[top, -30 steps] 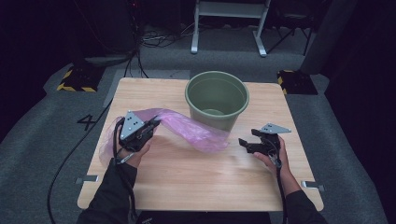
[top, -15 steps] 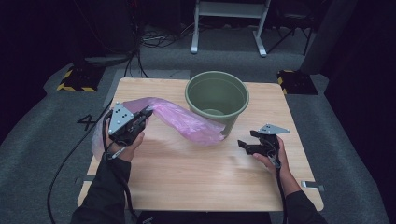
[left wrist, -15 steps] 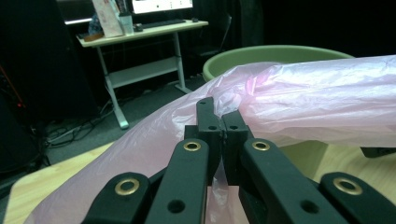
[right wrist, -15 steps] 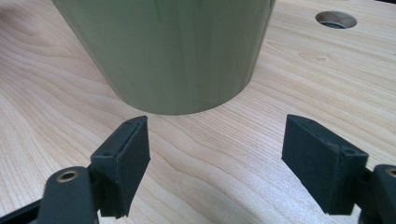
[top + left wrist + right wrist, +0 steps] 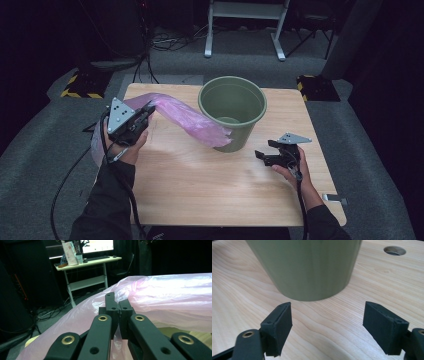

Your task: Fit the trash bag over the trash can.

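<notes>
High view above the table [image 5: 210,195]; gripper views close, low (shared green bucket [image 5: 232,112]).

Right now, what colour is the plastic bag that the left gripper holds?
Translucent pink. The plastic bag shows best in the left gripper view, pinched by the left gripper.

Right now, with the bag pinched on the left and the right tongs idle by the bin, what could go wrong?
1. The left tongs pinch just a thin fold of the pink bag; the slick plastic could slip out as it is lifted.
2. The bag's far end lies against the green bin; pulling might drag or tip the bin, which nothing holds.
3. The right tongs stand open, close to the bin's base; a small nudge could shove it.
</notes>
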